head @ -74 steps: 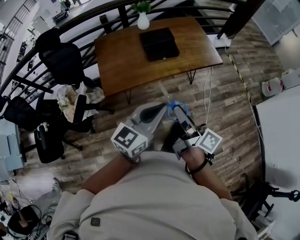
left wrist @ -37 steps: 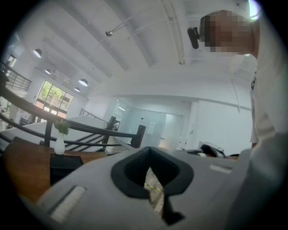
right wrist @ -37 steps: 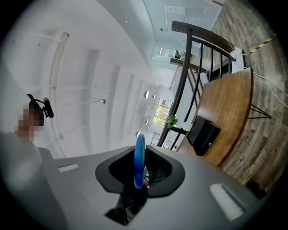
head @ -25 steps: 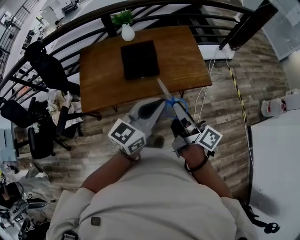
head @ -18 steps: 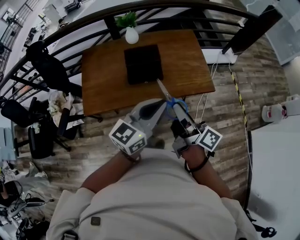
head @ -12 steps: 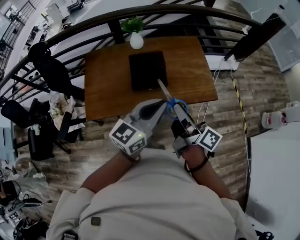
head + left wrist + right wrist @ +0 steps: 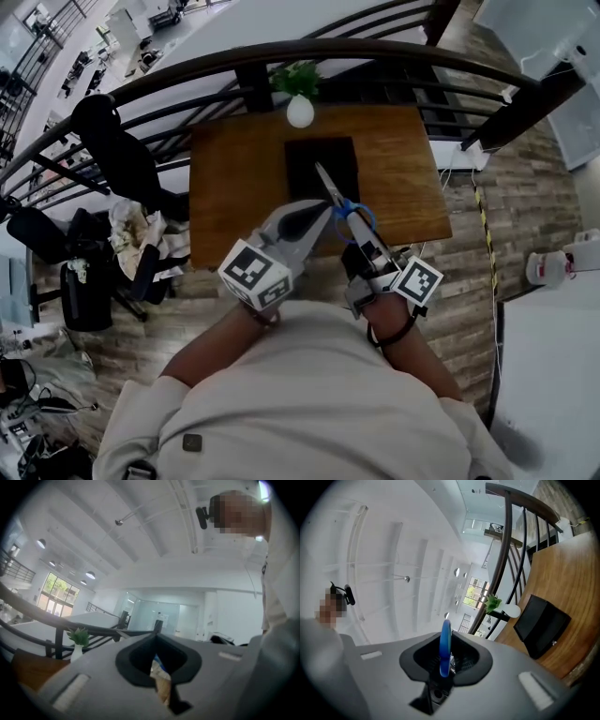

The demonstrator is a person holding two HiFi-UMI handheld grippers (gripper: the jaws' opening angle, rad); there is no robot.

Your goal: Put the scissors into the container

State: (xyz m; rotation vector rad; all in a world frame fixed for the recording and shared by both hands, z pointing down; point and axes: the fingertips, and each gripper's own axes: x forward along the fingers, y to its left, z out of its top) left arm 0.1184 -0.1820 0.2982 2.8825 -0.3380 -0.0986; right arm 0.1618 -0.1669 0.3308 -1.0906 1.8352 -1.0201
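Two grippers up in front of the torso, side by side, both aimed at the wooden table.

Right gripper: fingers pinching the scissors by the blue handle loop. In the right gripper view the loop stands edge-on in the hollow between the pads and sticks up past the tips. The blades point forward and away from the body, and look closed in the head view.

Left gripper: fingers pressed together, tips meeting at the top of the pad hollow in the left gripper view. Nothing is clamped. A bit of blue and some tan wood show through the hollow from behind. Its tip sits just beside the scissors' handle in the head view; cannot tell if they touch.

Scissors location: in the air, held only by the right gripper, not in the container. In the head view the blade tips overlap the container's near half. The right gripper view puts the container ahead and off to the right, apart from the jaws.

Container: black, rectangular, open top, sitting mid-table. White vase with a green plant stands just behind it at the table's far edge, against the dark curved railing.

Black office chairs sit left of the table on the wood-plank floor.
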